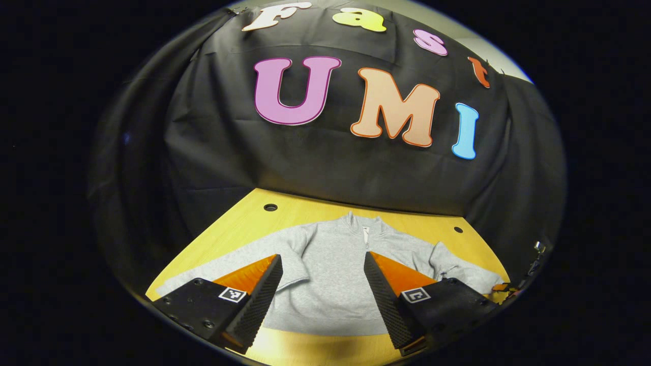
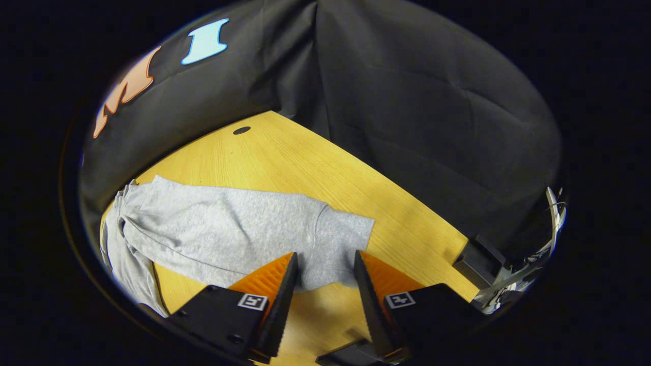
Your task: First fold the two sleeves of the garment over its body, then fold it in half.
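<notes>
Down at the bottom of the left gripper view, the left gripper (image 1: 321, 264) hangs over the near edge of the counter (image 1: 239, 218) with its jaws spread wide and nothing between them. Through that gap we look straight onto the grey garment (image 1: 330, 284), lying flat on the yellow wood with its hem towards the camera. Just past the hem the body spreads out smooth. One sleeve (image 1: 224, 262) runs out to the left of the picture, passing behind the left-hand finger; the other sleeve (image 1: 457, 269) reaches right, a little rumpled near the cuff. Farther back sits the collar (image 1: 363, 223) with its short zip, pointing at the booth's black wall. Two small round holes (image 1: 270, 207) mark the counter's far corners.

Over to the right gripper view: the right gripper (image 2: 323, 262) is also wide open, jaws holding nothing, poised just above the sleeve cuff (image 2: 341, 239). Whether the fingertips touch the cloth, I cannot tell. That sleeve stretches away to the left of the picture, flat on the counter, and meets the bunched body of the garment at the far left edge. Beyond it, bare yellow wood, another hole (image 2: 241, 130), then the black cloth. At the right edge, a dark block (image 2: 480, 262) sits by the counter's rim.
</notes>
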A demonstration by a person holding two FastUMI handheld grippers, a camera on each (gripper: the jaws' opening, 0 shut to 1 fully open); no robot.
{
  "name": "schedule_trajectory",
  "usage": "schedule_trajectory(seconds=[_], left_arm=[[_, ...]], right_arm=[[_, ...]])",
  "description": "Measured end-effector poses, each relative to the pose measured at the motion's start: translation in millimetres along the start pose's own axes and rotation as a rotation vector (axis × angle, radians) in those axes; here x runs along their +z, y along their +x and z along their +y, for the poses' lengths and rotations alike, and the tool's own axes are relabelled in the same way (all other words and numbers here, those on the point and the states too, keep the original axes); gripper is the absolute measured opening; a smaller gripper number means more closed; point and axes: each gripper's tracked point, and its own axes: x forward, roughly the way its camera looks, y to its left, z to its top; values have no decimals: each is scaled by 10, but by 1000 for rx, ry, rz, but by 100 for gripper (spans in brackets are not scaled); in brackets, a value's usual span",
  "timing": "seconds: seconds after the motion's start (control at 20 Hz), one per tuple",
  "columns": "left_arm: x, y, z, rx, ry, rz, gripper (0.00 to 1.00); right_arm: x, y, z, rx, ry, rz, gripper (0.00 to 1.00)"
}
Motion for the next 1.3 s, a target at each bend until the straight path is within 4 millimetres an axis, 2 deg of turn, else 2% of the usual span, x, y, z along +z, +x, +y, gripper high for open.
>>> schedule_trajectory(seconds=[0.2, 0.35, 0.4, 0.55, 0.8, 1.15, 1.3], left_arm=[[-16, -17, 61, 6, -23, 1, 94], [-34, -34, 108, 9, -31, 4, 94], [-44, -40, 127, 11, -28, 6, 94], [-48, -61, 166, 12, -20, 6, 94], [-90, -83, 259, 12, -25, 14, 94], [-169, -113, 466, 25, -5, 27, 94], [-209, -150, 565, 31, -10, 34, 94]], right_arm=[[-32, -22, 96, 3, 53, 26, 21], [-58, -35, 81, -11, 25, 43, 15], [-69, -62, 92, -21, 23, 50, 9], [-34, -174, 279, -2, 21, 43, 7], [114, -385, 776, 73, 13, -7, 7], [384, -709, 1709, 230, -8, -58, 7], [435, -846, 2102, 293, -36, -66, 7]])
